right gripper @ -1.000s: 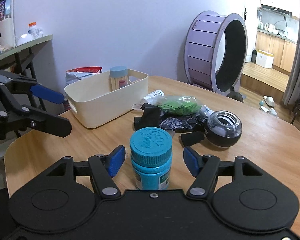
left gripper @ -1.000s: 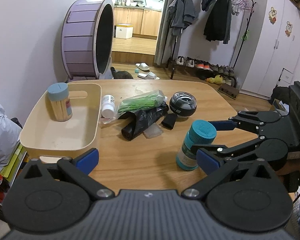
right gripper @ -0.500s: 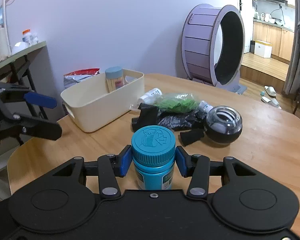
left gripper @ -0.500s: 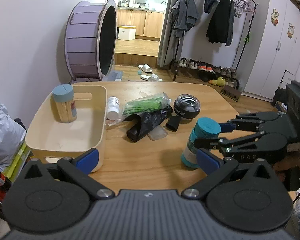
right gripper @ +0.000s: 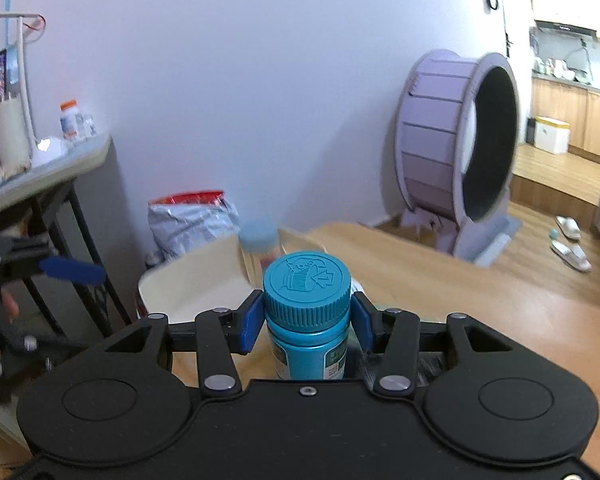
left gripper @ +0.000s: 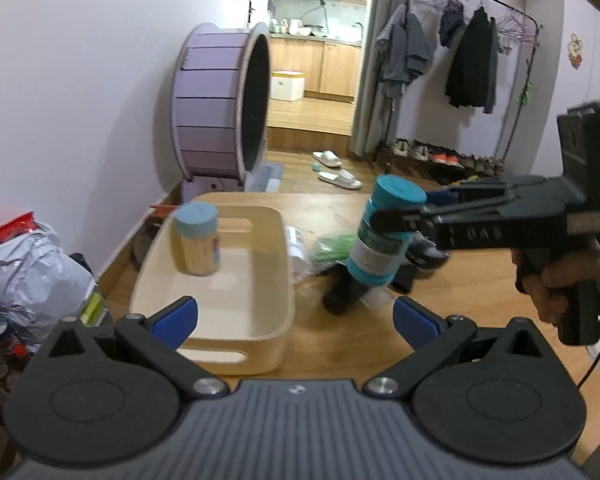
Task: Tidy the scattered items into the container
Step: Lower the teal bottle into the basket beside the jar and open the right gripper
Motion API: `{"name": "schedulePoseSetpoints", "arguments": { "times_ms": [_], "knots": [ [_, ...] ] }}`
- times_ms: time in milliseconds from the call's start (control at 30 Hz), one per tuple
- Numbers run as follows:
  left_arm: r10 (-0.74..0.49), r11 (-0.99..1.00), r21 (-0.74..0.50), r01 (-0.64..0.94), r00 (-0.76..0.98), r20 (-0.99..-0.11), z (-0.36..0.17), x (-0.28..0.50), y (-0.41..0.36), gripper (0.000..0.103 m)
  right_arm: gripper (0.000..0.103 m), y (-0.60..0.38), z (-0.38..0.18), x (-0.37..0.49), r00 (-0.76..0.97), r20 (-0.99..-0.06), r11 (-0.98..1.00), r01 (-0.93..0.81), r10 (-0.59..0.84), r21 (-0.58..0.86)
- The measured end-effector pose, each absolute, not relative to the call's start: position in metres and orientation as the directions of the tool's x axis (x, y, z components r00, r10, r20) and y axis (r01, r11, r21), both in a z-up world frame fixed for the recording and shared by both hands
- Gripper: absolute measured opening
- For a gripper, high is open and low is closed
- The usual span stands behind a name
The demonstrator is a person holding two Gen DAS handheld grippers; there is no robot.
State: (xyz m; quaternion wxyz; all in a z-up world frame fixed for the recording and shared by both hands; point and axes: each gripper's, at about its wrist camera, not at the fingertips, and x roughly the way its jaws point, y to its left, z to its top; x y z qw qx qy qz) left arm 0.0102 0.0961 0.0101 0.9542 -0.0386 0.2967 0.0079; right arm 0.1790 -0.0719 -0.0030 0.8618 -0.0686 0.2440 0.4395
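Right tongs (right gripper: 307, 326) clamped on a teal-capped bottle (right gripper: 307, 316), the blue pads (right gripper: 249, 326) pressed against either side of its ribbed cap; the jaws closed within the past second and the bottle sits between them. In the left wrist view the same bottle (left gripper: 386, 232) hangs tilted, clear of the table (left gripper: 460, 280), to the right of the cream container (left gripper: 276, 264) and above the pile of loose items. A person's hand (left gripper: 556, 280) grips the handle of the right tongs.

Left tongs (left gripper: 294, 316) stand apart with nothing between the blue pads (left gripper: 176, 318); they hover over the near end of the container.

Inside the container, toward its far left corner, a light-blue-capped jar of toothpicks (left gripper: 198, 240) stands upright. Just right of the container's right wall lies a white bottle (left gripper: 296, 240), next to it a green bag (left gripper: 332, 246), and nearer the camera a black bag (left gripper: 342, 292), all partly hidden behind the lifted bottle and blurred.

Left of the container, off the table, a grey plastic sack (left gripper: 24, 276) with red printing rests low down. Beyond the container's far end a purple exercise wheel (left gripper: 220, 104) stands on the floor against the wall.
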Motion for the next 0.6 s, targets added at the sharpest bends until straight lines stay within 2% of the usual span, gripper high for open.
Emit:
{"name": "schedulePoseSetpoints", "arguments": {
  "times_ms": [200,600],
  "knots": [
    [0.037,0.993,-0.072,-0.093,0.830,-0.557,0.015,0.012,0.121,0.103,0.046,-0.031,0.005,0.206,0.459,-0.469,0.563,-0.820,0.755,0.103],
    [0.059,0.985,-0.100,-0.142,0.815,-0.577,0.003,0.021,0.148,0.103,0.046,0.028,-0.014,0.240,0.400,-0.505,0.521,-0.845,0.764,0.119]
  ]
}}
